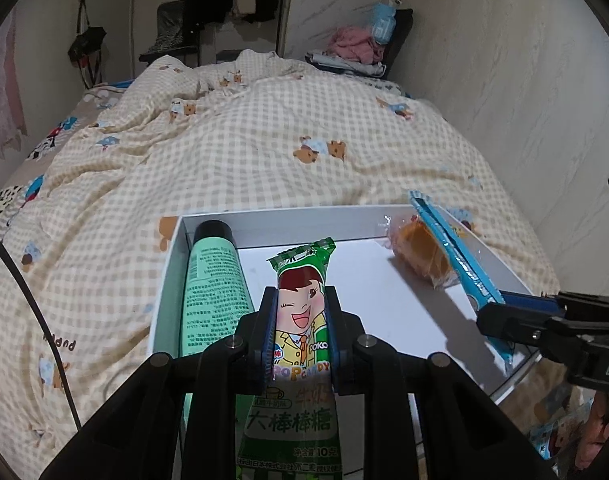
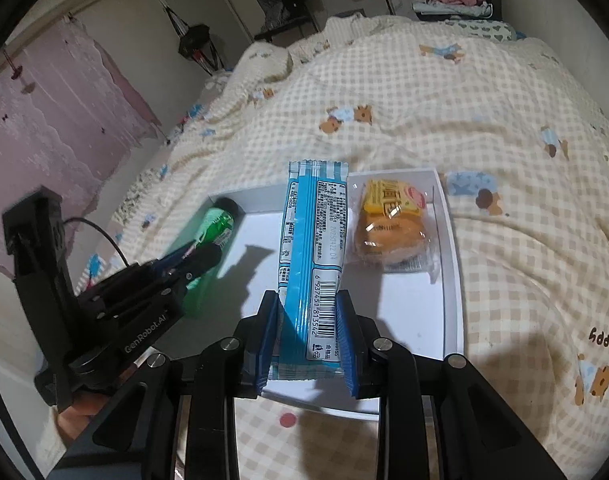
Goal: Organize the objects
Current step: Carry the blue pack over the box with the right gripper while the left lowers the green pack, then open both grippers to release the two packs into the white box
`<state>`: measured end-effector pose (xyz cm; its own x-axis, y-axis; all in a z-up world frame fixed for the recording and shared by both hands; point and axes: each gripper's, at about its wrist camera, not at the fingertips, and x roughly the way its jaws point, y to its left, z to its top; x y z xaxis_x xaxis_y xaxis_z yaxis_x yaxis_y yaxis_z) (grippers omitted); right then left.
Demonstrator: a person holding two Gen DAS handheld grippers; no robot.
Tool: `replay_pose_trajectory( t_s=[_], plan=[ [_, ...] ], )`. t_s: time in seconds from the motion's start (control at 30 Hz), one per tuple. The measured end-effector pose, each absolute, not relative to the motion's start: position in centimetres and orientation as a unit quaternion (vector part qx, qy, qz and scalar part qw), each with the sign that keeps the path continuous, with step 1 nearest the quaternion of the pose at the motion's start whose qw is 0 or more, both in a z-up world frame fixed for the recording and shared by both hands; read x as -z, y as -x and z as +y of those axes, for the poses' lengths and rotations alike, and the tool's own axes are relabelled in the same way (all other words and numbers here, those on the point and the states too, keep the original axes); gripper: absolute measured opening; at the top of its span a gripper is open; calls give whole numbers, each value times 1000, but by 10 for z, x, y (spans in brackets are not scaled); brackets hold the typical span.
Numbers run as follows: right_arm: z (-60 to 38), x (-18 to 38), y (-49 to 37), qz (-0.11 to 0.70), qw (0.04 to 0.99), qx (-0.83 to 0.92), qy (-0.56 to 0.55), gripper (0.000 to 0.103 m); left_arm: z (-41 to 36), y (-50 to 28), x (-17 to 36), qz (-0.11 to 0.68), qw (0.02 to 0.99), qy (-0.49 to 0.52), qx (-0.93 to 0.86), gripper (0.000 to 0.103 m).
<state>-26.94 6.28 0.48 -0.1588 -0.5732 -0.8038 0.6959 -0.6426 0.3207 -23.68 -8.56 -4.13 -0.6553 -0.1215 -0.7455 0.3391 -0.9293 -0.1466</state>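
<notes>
On the bed, setting: a white tray (image 1: 208, 222) is laid on the checked quilt (image 1: 264, 140), and both packets are held over it.
Green tube (image 1: 212, 288): laid flat along the tray's left wall, cap pointing away.
Left gripper (image 1: 301, 334): pressed together on the green lollipop packet (image 1: 302, 320), which is pinched about mid-length and held upright just right of the tube.
Left gripper pose: pointed forward along the tray and carried low over its near left part.
Blue wrapper (image 2: 314, 256): pinched near its lower end by the right gripper (image 2: 309, 344), with the barcode side turned to the camera.
Right gripper pose: held above the tray's near edge, the wrapper standing up between the jaws and leaning slightly.
Orange pastry pack (image 2: 388, 228): laid in the tray's far right corner.
Step judged in hand: both packets are to be set down in the bare middle floor.
Advice: each packet should be lowered flat and parallel to the tube, then released only once supported, so that neither the tube nor the pastry is overlapped.
</notes>
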Motion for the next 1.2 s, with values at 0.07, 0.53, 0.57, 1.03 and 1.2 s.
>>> replay_pose_trajectory(
  t_s=[0.07,0.53,0.57,1.03,1.2],
  plan=[
    [61,-2,269,68,416,757,-500,30,-83,237,41,131,131,-398,898,23],
    [51,8,265,132,392,746,-521,30,-76,235,39,76,131,-430,890,24],
    [51,8,265,133,391,747,-521,30,-74,237,40,57,145,-441,884,24],
    [61,-21,256,99,440,764,-461,73,-97,218,21,80,158,-429,886,36],
    [64,-39,250,59,472,763,-439,73,-105,202,-4,94,163,-389,902,53]
  ],
)
